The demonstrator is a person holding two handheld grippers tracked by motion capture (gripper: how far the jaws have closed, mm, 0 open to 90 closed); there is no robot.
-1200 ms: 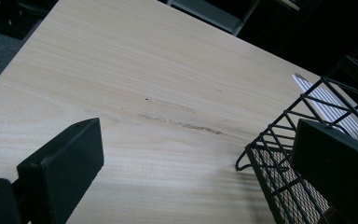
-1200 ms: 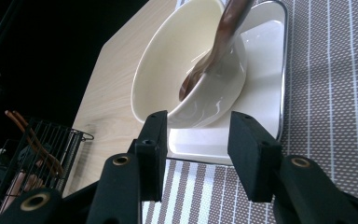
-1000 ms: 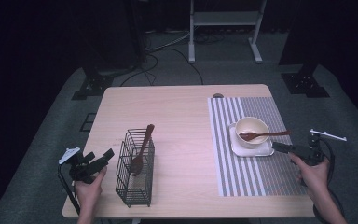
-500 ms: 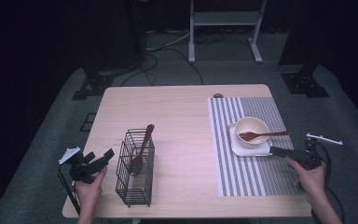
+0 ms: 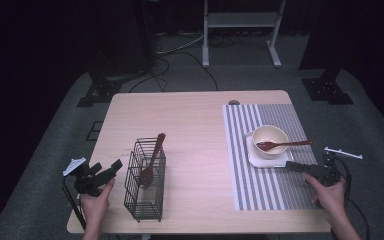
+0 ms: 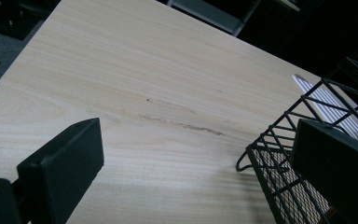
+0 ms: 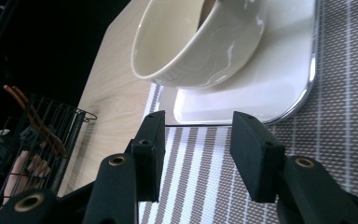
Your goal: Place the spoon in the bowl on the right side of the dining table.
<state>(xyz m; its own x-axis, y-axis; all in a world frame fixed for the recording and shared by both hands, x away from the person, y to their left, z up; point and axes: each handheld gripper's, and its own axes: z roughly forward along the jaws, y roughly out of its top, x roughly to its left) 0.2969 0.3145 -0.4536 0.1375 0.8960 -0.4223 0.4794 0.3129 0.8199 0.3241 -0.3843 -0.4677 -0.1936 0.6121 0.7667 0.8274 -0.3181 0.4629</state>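
Clearly the right gripper (image 7: 196, 154), half open and empty, could nudge the saucer (image 7: 279, 79) and tip the bowl (image 7: 191, 51); the left gripper (image 6: 191, 172) gapes wide, empty, beside the wire basket (image 6: 284, 158).

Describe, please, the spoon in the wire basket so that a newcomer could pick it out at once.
Start at the wooden table and find the black wire basket near its front left. The brown wooden spoon stands in it, handle leaning up. The other spoon lies across the cream bowl.

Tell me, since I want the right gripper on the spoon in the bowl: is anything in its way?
Nothing visible stands between them. The right gripper, open, sits on the mat just short of the plate; the bowl stands on that plate, with the spoon resting across its rim.
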